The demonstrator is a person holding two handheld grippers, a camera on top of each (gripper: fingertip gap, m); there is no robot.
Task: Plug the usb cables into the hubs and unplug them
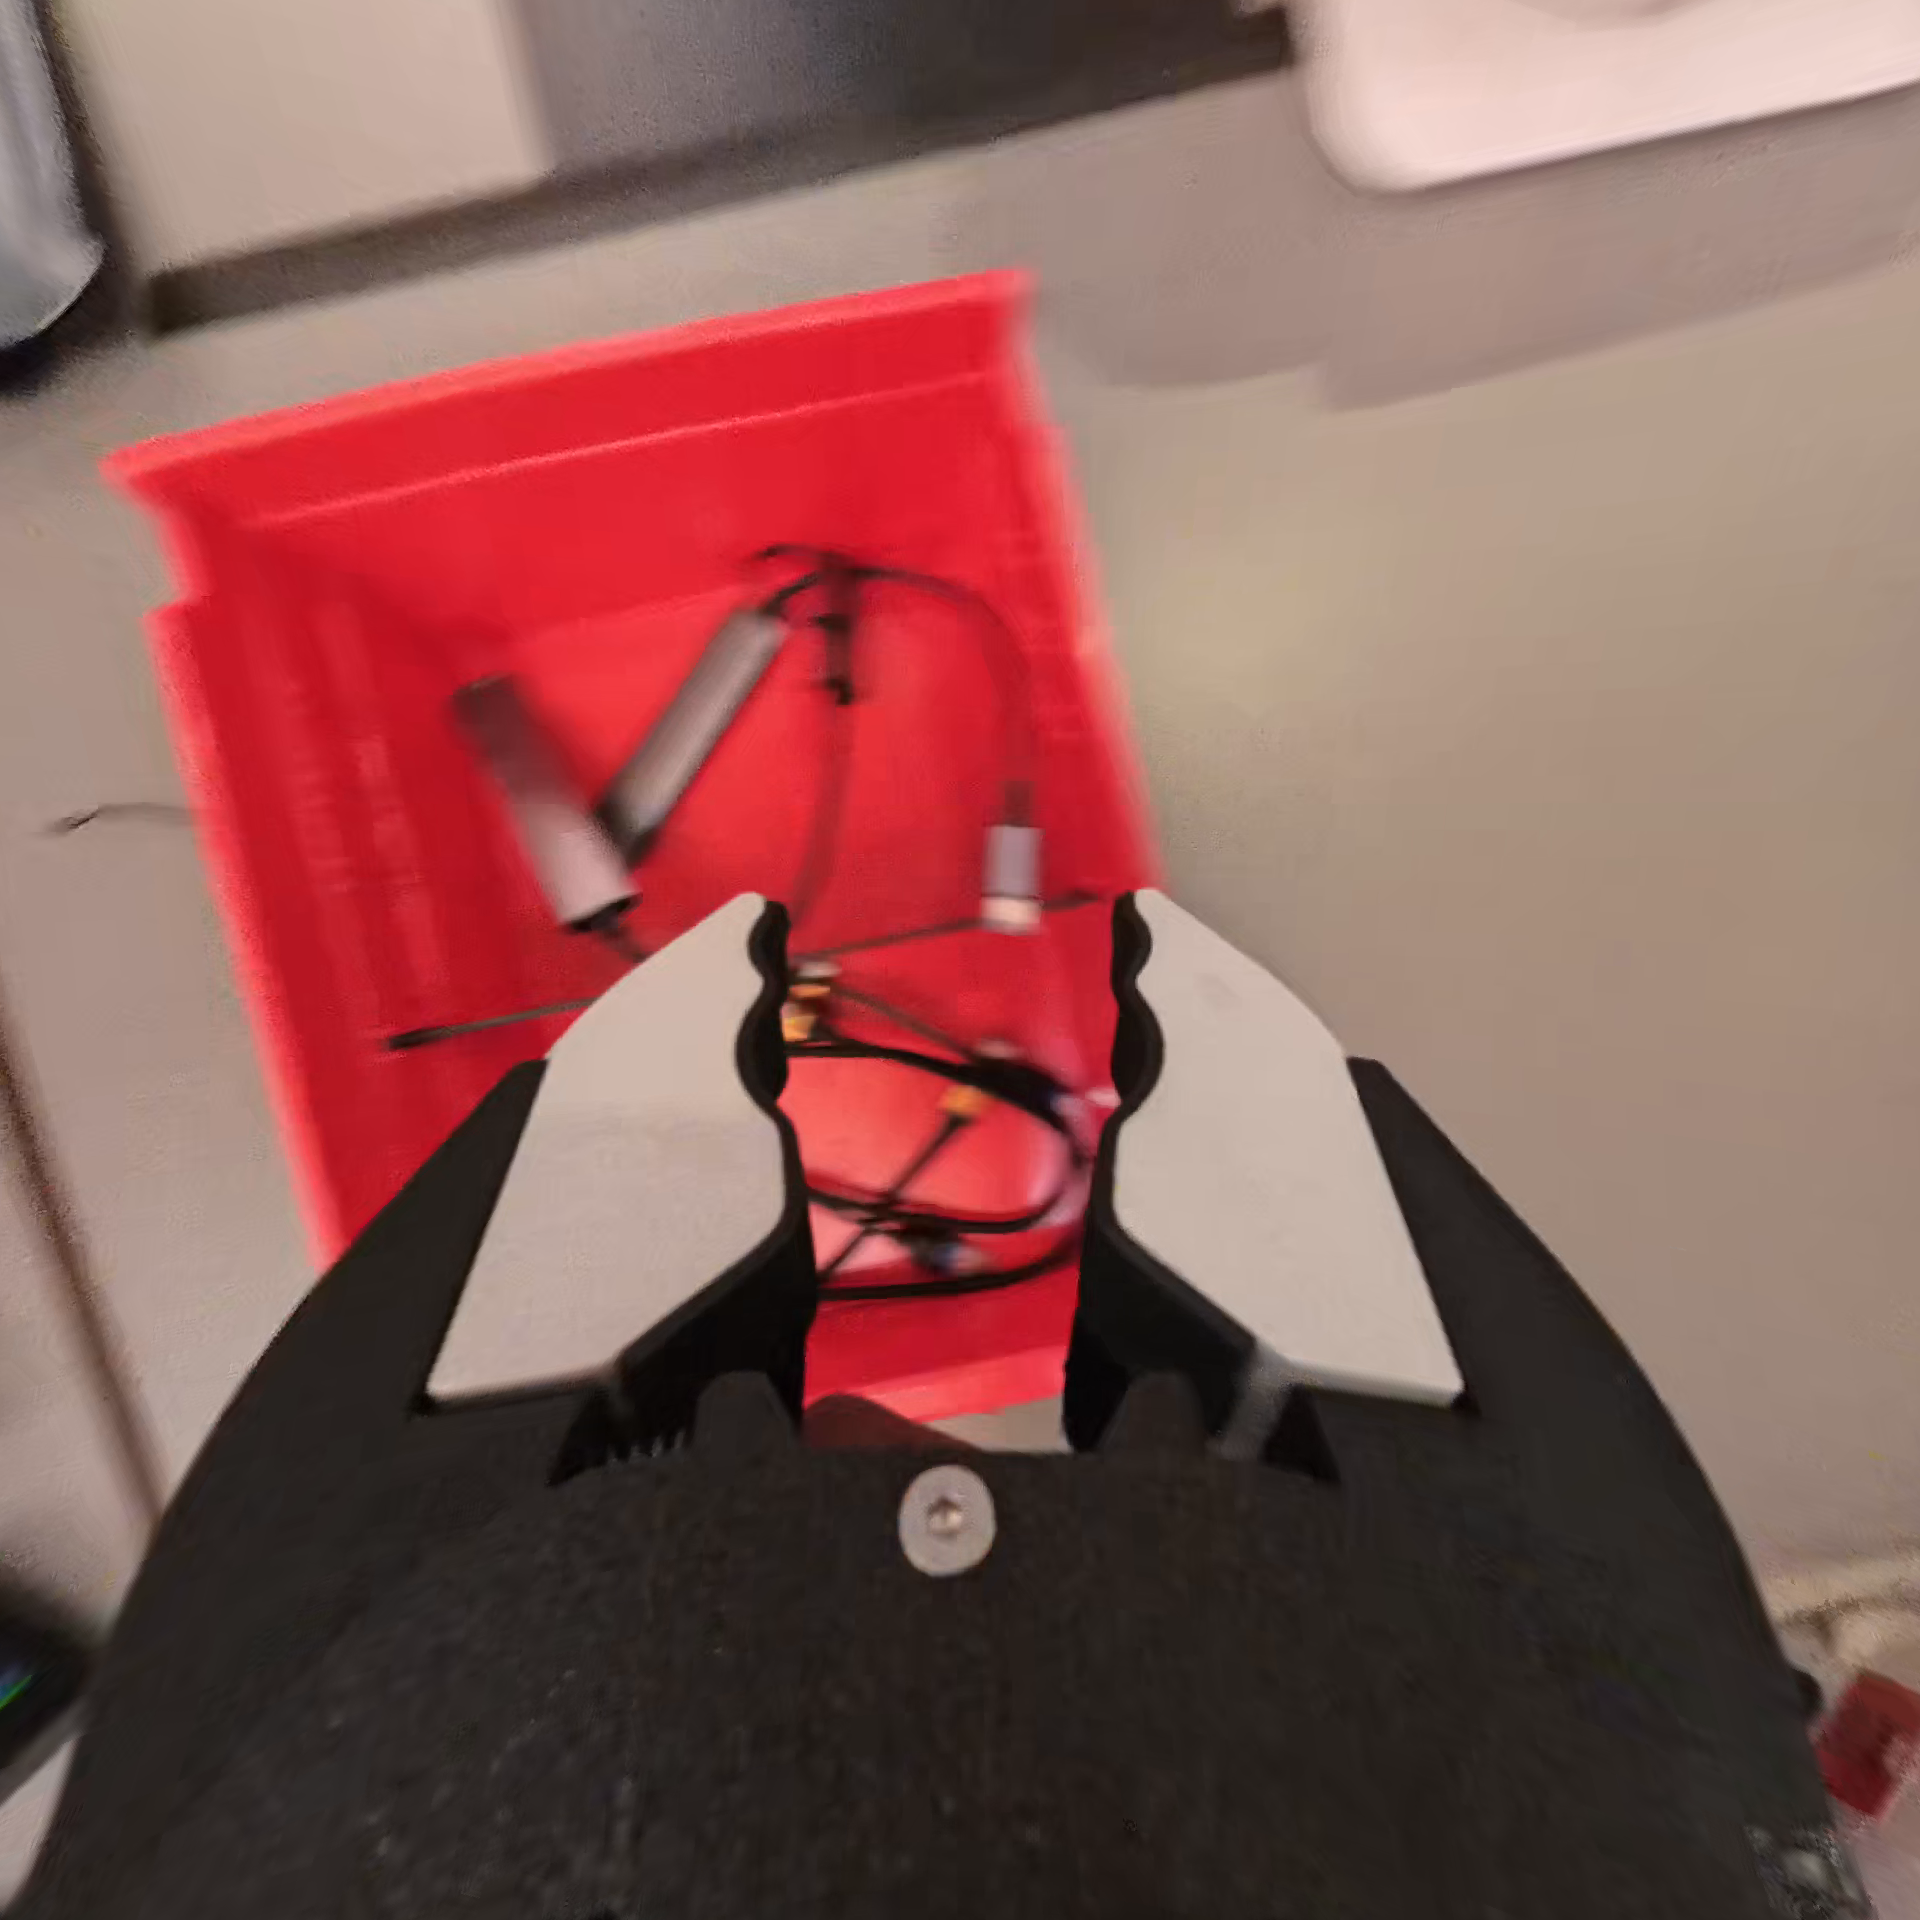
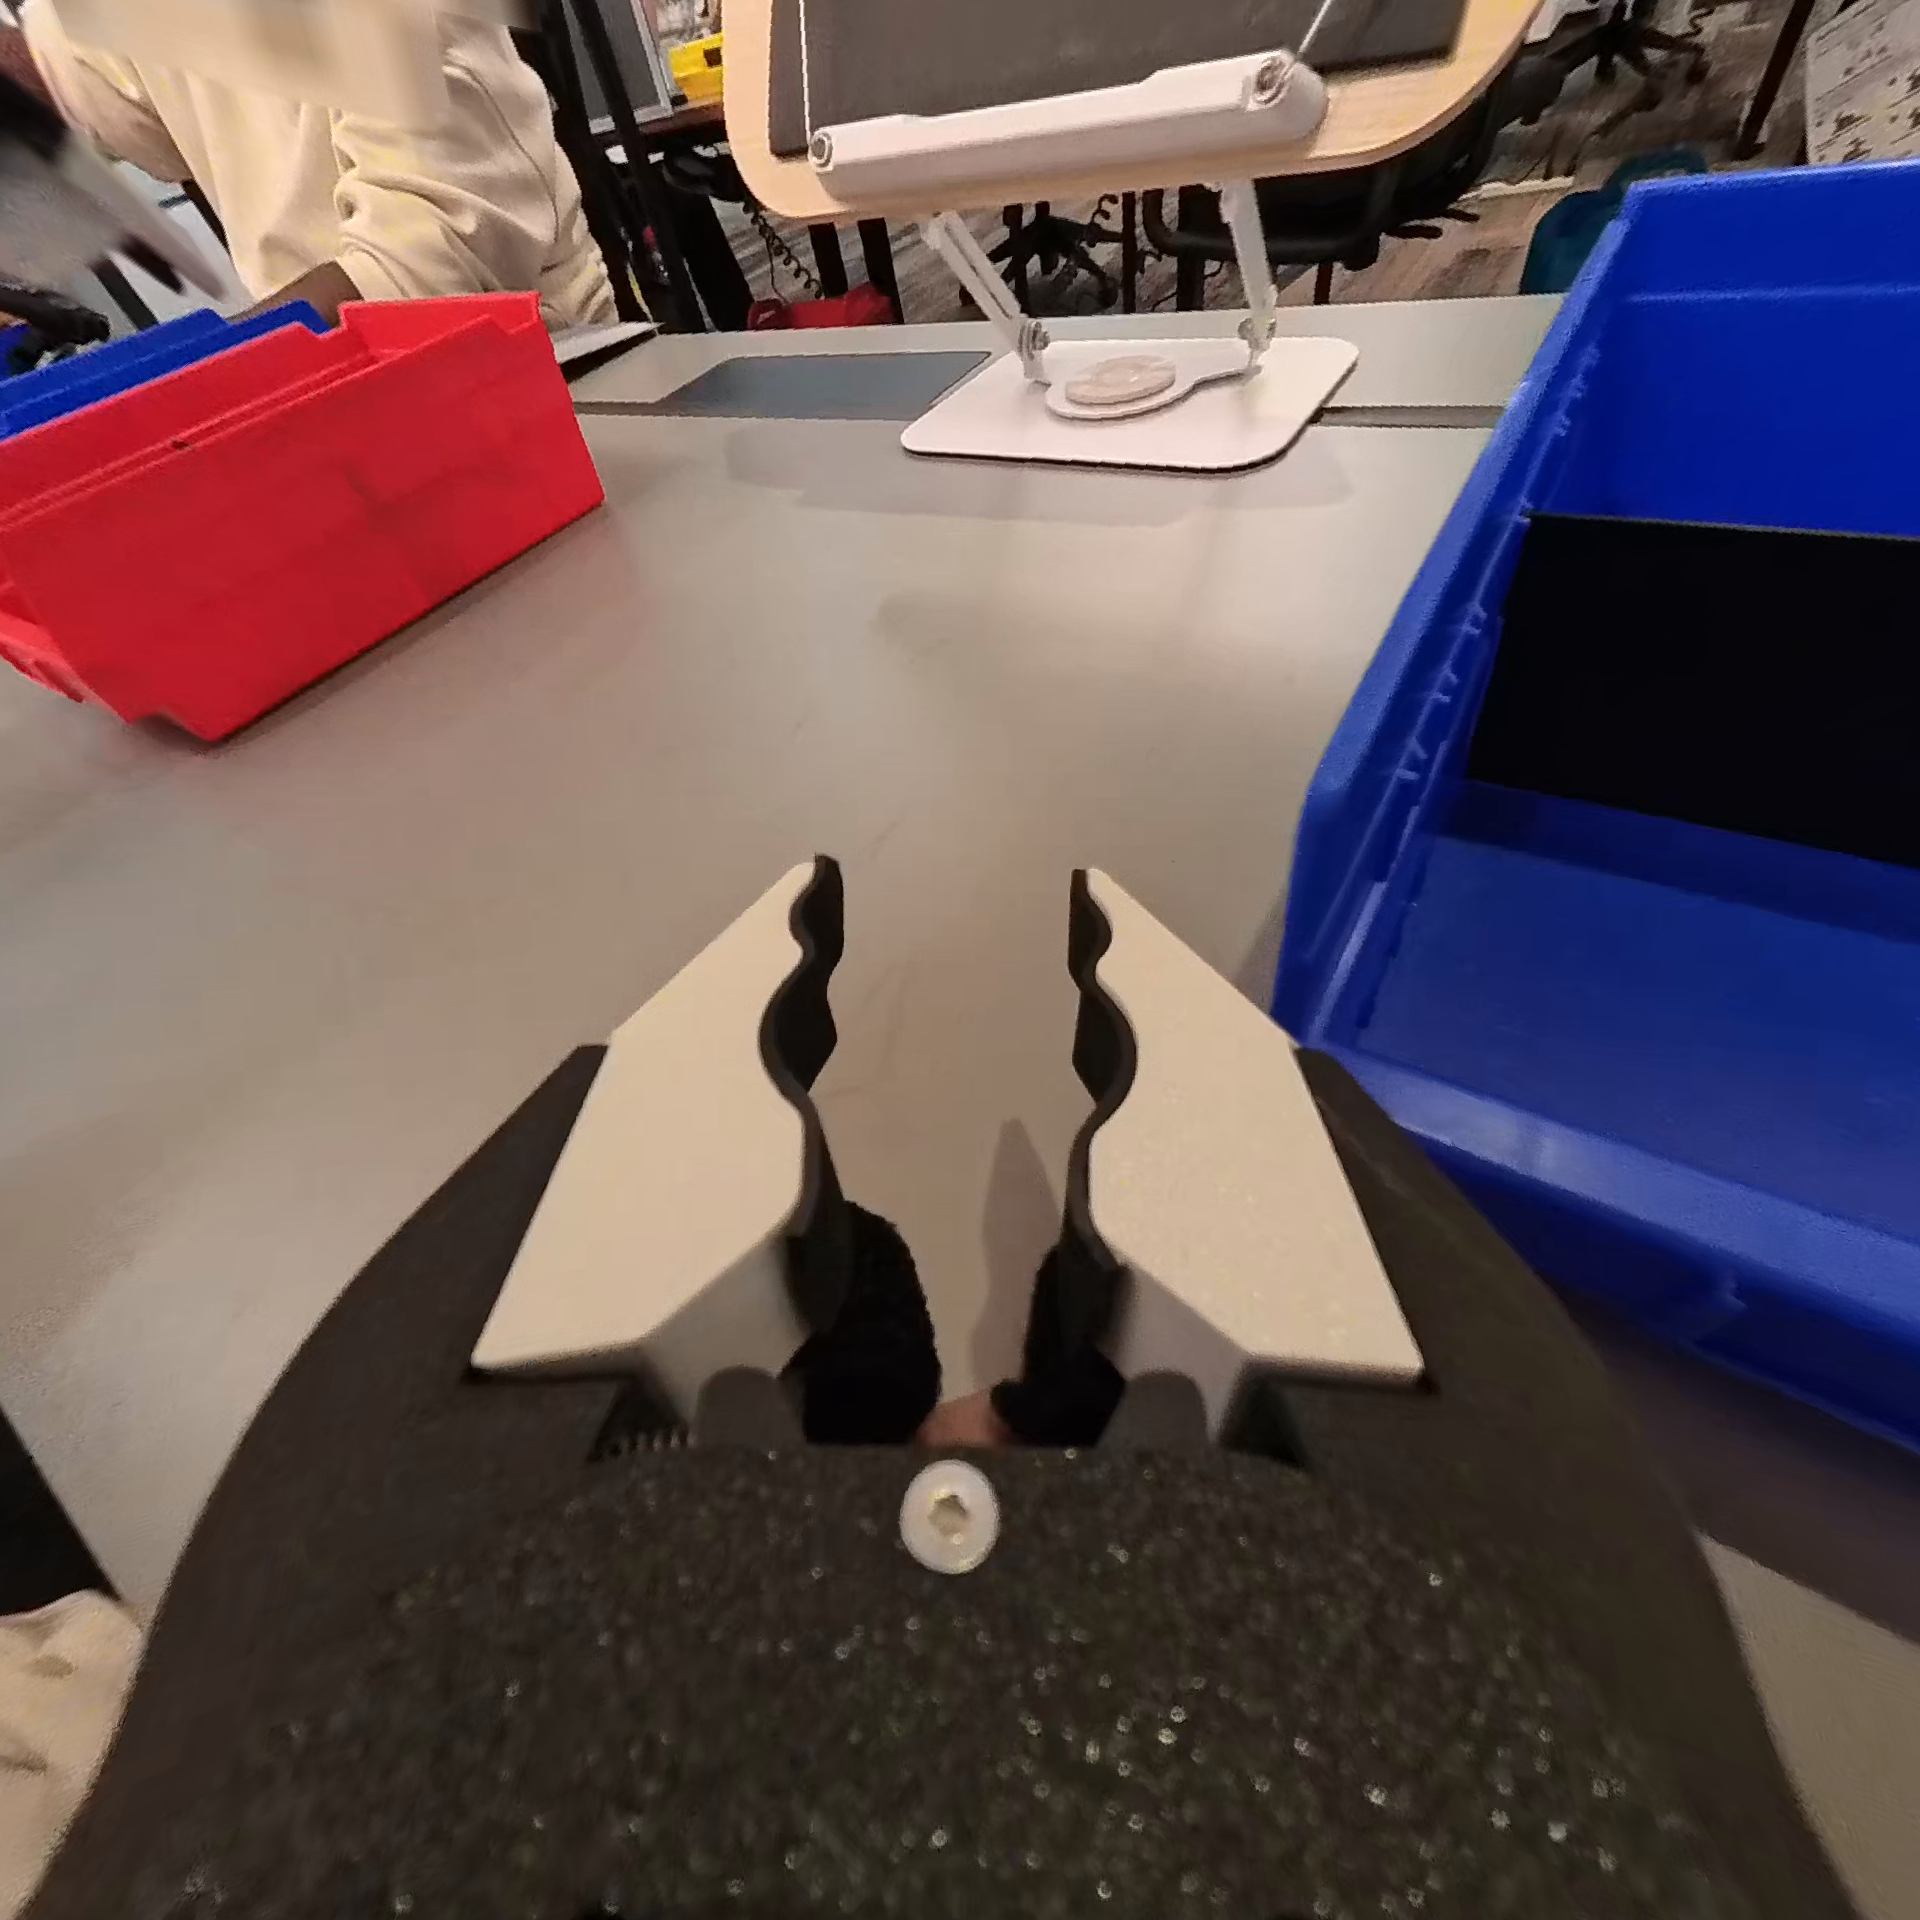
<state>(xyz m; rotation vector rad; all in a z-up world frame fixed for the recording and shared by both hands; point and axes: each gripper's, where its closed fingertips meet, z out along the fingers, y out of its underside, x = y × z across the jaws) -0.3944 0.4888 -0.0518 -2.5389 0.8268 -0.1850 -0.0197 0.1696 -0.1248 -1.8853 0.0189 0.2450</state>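
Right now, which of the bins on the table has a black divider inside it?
The large blue bin beside the right gripper. The red bin across the table shows none.

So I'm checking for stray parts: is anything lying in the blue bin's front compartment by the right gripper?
No, the blue bin shows only bare blue floor before its black divider.

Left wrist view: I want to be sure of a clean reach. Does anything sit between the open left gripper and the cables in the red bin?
Nothing visible does: the left gripper hangs open above the red bin, the cables in plain sight between its fingers.
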